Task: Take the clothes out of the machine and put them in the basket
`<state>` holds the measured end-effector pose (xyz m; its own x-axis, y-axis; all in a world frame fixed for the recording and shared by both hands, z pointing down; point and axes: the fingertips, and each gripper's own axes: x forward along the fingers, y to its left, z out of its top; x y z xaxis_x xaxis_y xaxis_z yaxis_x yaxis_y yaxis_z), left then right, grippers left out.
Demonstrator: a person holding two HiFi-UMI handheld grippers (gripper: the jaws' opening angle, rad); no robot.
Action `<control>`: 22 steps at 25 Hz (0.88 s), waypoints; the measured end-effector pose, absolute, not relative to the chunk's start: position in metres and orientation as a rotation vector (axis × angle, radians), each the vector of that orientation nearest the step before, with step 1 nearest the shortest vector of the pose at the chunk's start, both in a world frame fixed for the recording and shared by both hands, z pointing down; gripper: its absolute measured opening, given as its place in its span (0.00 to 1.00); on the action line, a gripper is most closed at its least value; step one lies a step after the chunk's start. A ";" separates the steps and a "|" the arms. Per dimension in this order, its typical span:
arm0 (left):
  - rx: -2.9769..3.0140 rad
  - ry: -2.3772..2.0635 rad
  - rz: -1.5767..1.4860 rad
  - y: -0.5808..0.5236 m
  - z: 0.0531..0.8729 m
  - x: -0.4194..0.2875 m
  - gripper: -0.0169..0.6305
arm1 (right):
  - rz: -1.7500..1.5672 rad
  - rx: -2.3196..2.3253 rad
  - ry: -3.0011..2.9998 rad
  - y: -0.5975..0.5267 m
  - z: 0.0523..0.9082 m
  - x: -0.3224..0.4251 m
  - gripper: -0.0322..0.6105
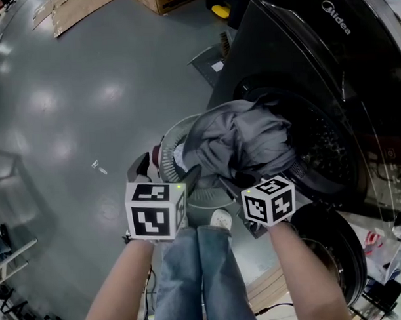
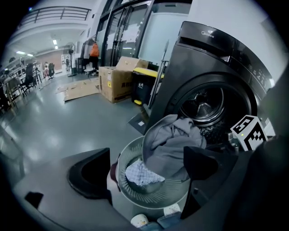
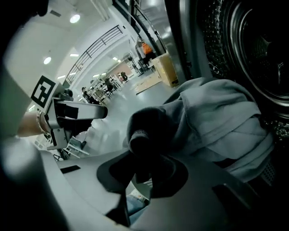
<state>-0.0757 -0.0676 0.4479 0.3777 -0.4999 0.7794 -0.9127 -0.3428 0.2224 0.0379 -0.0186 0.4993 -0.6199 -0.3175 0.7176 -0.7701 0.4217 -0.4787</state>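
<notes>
Head view: the washing machine (image 1: 328, 60) fills the upper right of the frame, with its round door (image 1: 335, 250) swung open at the lower right. The grey garment (image 1: 242, 141) is in the centre, bunched between the drum opening (image 1: 325, 145) and the basket (image 1: 178, 127), and it covers the right part of the basket. The right gripper (image 1: 235, 182), just below the centre, has its jaws in the lower edge of this garment. The left gripper (image 1: 165, 172) is at the lower left of the centre, over the near rim of the basket, with its jaws spread.

Left gripper view: both jaws stand wide apart and pinch nothing. Between them, further away, the basket is seen from above. The grey garment hangs over its upper right rim and down into it. A checked cloth (image 2: 142, 173) lies inside the basket, at the lower left of the garment.

Right gripper view: the jaws are pressed together on a dark fold of the grey garment at the centre. The rest of the garment spreads to the right, in front of the drum.
</notes>
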 end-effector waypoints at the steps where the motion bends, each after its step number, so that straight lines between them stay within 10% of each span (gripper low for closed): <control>1: 1.981 -1.215 0.805 -0.068 0.448 -0.077 0.81 | 1.135 0.925 -2.143 -0.019 0.501 0.039 0.15; 6: 1.976 -1.222 0.799 -0.068 0.449 -0.080 0.81 | 1.027 0.957 -2.092 -0.021 0.510 0.045 0.20; 9: 1.975 -1.222 0.796 -0.068 0.451 -0.079 0.81 | 1.019 0.996 -2.072 -0.024 0.517 0.045 0.75; 22: 1.978 -1.194 0.804 -0.064 0.474 -0.059 0.81 | 0.713 1.300 -1.912 -0.073 0.517 0.137 0.78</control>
<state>-0.0592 -0.0640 0.4741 0.3878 -0.4873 0.7824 -0.9082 -0.3470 0.2340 0.1375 -0.0731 0.5172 -0.2452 -0.5485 0.7994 -0.9379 0.3428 -0.0525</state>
